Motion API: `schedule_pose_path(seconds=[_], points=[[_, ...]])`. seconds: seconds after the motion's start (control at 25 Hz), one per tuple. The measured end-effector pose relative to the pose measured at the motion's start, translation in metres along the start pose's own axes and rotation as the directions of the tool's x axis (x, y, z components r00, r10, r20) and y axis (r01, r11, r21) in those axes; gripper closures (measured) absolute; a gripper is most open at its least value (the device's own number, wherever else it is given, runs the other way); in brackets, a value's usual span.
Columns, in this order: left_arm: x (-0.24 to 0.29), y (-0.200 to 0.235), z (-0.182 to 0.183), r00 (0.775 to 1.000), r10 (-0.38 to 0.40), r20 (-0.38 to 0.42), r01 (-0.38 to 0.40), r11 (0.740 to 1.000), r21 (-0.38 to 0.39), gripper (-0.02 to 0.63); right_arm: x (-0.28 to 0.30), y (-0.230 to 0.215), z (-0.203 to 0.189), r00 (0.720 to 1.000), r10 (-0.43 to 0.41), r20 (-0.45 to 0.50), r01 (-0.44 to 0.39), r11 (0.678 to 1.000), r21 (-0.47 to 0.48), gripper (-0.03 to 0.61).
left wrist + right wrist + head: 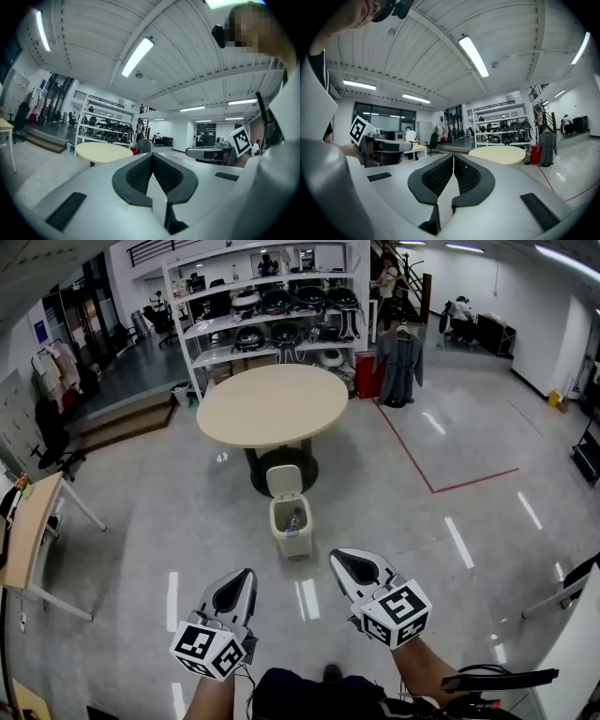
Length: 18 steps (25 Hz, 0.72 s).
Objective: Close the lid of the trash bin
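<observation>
While left gripper [248,572] and right gripper [335,556] are clenched on nothing, trash bin [292,542] lid [284,480] stands open

As its own view shows, the left gripper [153,158] has its jaws pressed together tip to tip, nothing between them. The right gripper [453,158] is the same: jaws together and empty. Both are held side by side low in the head view, marker cubes toward the person, tips pointing forward over the grey floor [394,521]. Ahead of them, well apart from both, the small cream trash bin sits on the floor. Its lid is tipped up at the far edge and something bluish shows inside. Just behind the bin is the dark base of a round beige table [272,404]. Further back is a white shelf rack [272,306] with dark items on it
</observation>
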State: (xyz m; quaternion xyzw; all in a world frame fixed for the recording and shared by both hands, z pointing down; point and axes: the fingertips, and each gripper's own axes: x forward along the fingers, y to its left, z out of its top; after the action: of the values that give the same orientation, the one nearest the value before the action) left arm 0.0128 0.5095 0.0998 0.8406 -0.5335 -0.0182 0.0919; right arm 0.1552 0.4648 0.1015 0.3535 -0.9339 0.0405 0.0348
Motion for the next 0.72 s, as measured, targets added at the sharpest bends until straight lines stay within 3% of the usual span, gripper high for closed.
schedule_pose_path(seconds=[0.24,0.72], points=[[0.06,0.058,-0.004,1.0,-0.014,-0.016,0.013,1.0,-0.016,0.623,0.075,-0.041,-0.01,0.999,-0.015,-0.031,0.016,1.0,0.013,0.568],[0.169,0.209,0.026,0.997,-0.076,-0.01,0.076,0.997,0.006,0.623,0.247,-0.113,0.005,0.994,-0.1,-0.052,0.101,0.995,0.02,0.568]])
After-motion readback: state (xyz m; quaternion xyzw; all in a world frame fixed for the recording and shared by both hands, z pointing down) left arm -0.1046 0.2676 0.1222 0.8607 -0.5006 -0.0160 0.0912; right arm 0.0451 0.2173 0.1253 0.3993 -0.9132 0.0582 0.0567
